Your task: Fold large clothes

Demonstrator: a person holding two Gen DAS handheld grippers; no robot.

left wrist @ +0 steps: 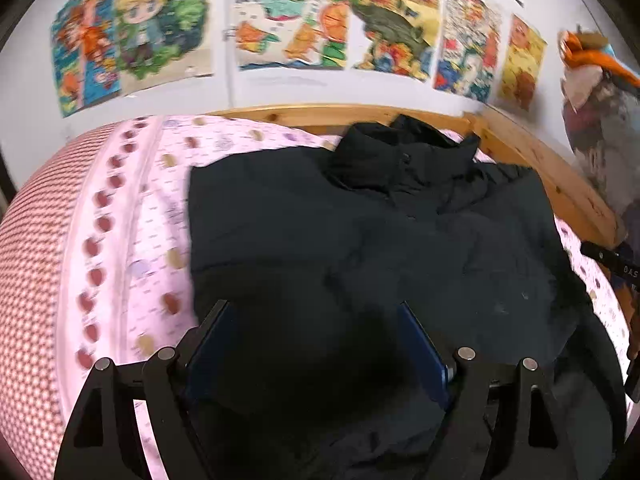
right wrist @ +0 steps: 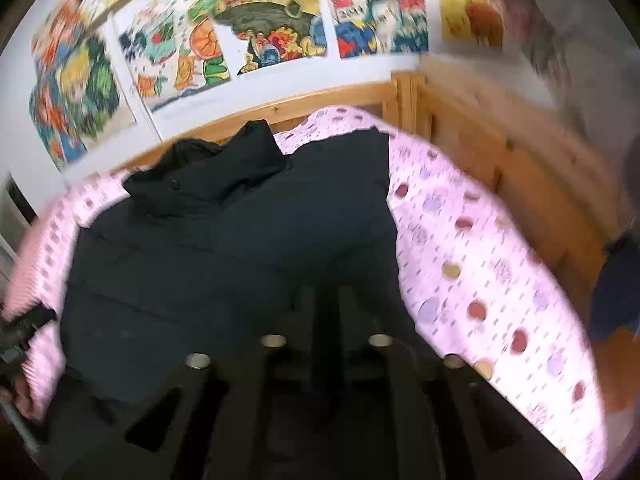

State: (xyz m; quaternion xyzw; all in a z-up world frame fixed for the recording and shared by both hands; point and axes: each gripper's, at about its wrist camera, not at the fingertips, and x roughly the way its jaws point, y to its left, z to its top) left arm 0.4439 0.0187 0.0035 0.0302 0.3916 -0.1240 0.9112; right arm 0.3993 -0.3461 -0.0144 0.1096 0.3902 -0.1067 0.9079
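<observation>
Pink bedspread (right wrist: 472, 240) lies bare beside black jacket's (right wrist: 224, 248) edge.

Only legible text: white letters "OAS" on a black bar (left wrist: 612, 262) at the right edge of the left wrist view, cut off by the frame. Posters (left wrist: 288, 20) on the wall carry small print, too blurred to read in either view.

Black jacket (left wrist: 360, 240) spread on pink dotted bedsheet (left wrist: 132, 240), collar toward wooden bed frame (left wrist: 304, 114). Left gripper (left wrist: 316, 320) over near part, jaws wide, nothing between. Cartoon posters (left wrist: 288, 20) on wall.
</observation>
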